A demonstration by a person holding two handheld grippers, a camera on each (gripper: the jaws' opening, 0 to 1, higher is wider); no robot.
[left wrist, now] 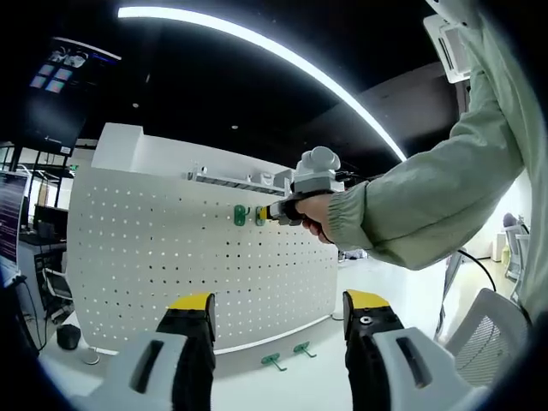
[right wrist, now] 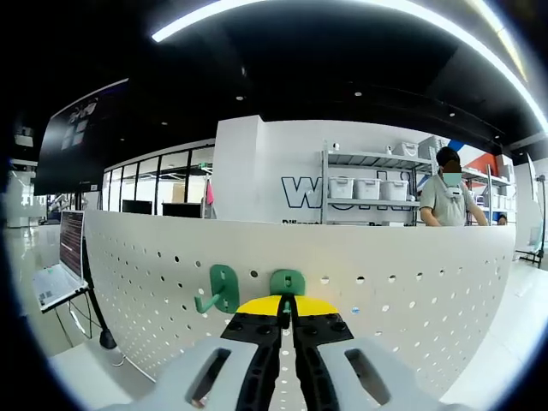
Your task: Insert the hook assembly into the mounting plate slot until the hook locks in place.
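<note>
Yellow-tipped jaws of the left gripper (left wrist: 279, 318) rise from the bottom of the left gripper view, spread wide with nothing between them. Just beyond them, on the white table (left wrist: 248, 381), two loose green hooks (left wrist: 287, 354) lie side by side at lower centre, close to the foot of the white pegboard (left wrist: 163, 265), which stands upright and fills the middle left of the frame. Higher on that board, at centre, a first green hook (left wrist: 240, 215) hangs in the holes, and just to its right a second green hook (left wrist: 259, 216) sits against the board with the right gripper (left wrist: 269, 212) reaching to it from the right, gripped by a person's hand (left wrist: 313, 214) in a pale green sleeve (left wrist: 428, 197).

In the right gripper view, the gripper's own jaws (right wrist: 287, 306) meet at bottom centre, pressed narrow on the lower part of the second hook (right wrist: 288, 282), whose green plate lies flat on the board (right wrist: 411, 291). Immediately left of it, the first hook (right wrist: 219, 289) hangs with its prong curling forward and to the left. Beyond the board's top edge at upper right, a metal shelf (right wrist: 372, 184) carries white bins, and a person (right wrist: 445, 201) stands beside it.
</note>
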